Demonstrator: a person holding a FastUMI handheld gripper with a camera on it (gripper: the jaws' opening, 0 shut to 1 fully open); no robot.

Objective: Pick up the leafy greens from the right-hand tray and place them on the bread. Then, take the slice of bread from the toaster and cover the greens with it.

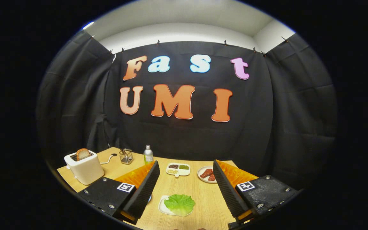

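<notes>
Green leafy greens [180, 204] on a white tray [163, 206]; white toaster [85, 168]; seemingly reddish-brown pieces [207, 174].

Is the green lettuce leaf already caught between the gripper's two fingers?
No, the green lettuce leaf lies on its white tray on the wooden table, untouched between the open gripper fingers.

Handheld two-finger gripper [185, 188] seen from its own camera.

Two wedge-shaped fingers [144, 188] reach forward, their inner faces covered in ribbed, sawtooth-textured padding. Behind each pad sits a moulded shell with a raised grid pattern. Each finger is mounted on a flat matte block with a grainy surface, fastened by round silver screws along its edges. A small square black-and-white marker is stuck on top of each block. The fingers stand wide apart.
</notes>
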